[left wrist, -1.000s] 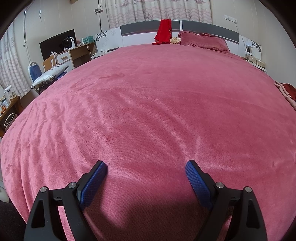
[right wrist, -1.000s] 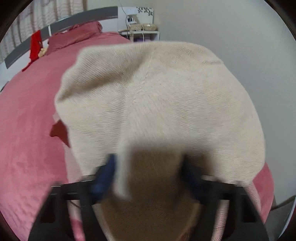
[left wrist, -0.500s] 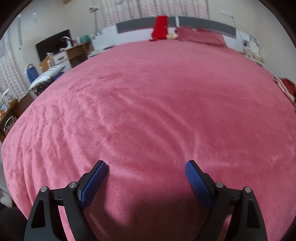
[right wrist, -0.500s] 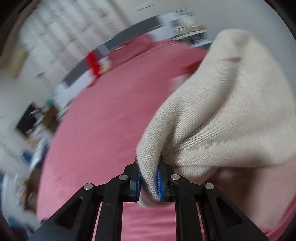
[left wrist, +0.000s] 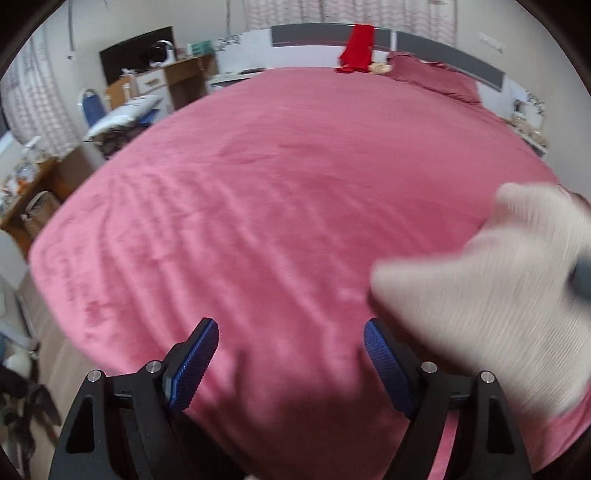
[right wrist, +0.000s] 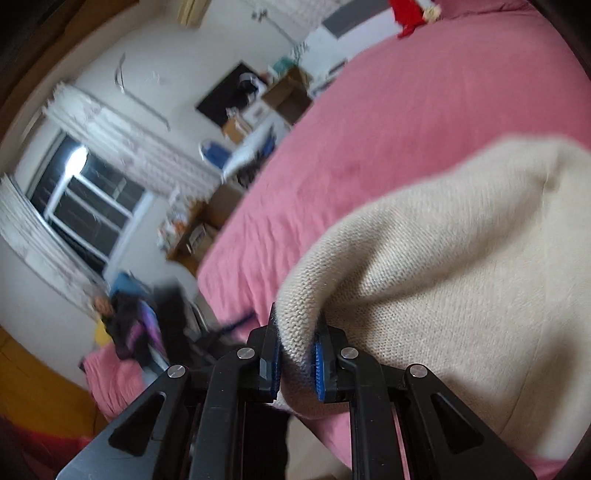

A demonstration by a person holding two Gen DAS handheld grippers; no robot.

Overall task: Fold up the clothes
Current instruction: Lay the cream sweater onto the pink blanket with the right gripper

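The right gripper (right wrist: 297, 363) pinches a bunched fold of a cream knit garment (right wrist: 461, 266) between its blue pads, and the rest of the knit hangs and billows to the right, over the near right part of the pink bed (right wrist: 406, 103). The left gripper (left wrist: 291, 363) hovers above the bed's near edge with its jaws spread wide and nothing between them; the garment (left wrist: 480, 288) shows blurred just to its right. No neat fold lines can be seen: the knit is gathered and loose, neither spread flat nor stacked. By that, the folding looks unfinished, since the garment must lie flat on the bed before it can be folded. A red cloth (left wrist: 359, 48) hangs at the headboard (left wrist: 306, 35), well apart.
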